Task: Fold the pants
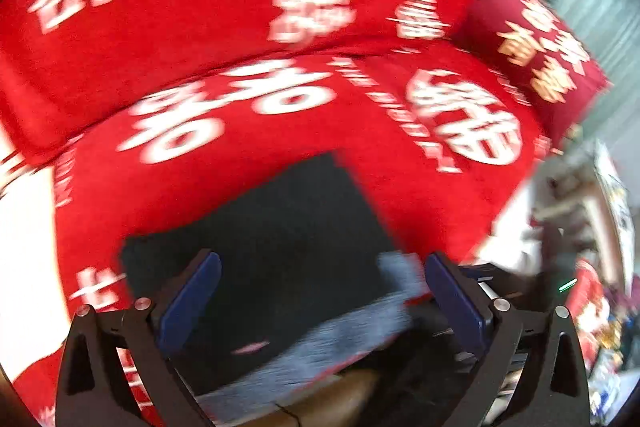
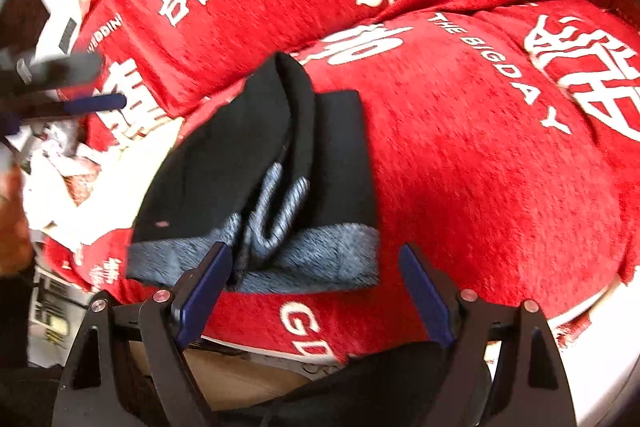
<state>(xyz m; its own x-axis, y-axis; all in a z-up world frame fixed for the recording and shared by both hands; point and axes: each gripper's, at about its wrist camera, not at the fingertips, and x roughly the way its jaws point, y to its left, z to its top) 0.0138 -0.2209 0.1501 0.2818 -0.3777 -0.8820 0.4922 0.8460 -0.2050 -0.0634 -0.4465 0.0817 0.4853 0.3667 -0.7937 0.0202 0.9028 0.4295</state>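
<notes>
Pants point(image 2: 256, 163) lay at the front edge of the sofa seat point(image 2: 480, 187), black with a grey waistband point(image 2: 320, 259) toward the front. They were partly folded: a square lay flat and a loose flap humped over its left side.

Judged soft, light and limp; the cloth would sag and slide over itself. The waistband looked thicker, so likely the best hold, at its corners or along the flap's free edge.

Right gripper point(image 2: 316, 267) was spread wide, nothing between its fingers, just above the waistband. Left gripper point(image 1: 320, 279) was also spread and empty, over the pants; that view was blurred.

Red cover point(image 1: 240, 7) carried white characters. A cushion point(image 1: 532, 39) sat at the back right corner, well apart. White clutter point(image 2: 56, 163) lay off the seat's left edge. Nothing blocked the pants.
</notes>
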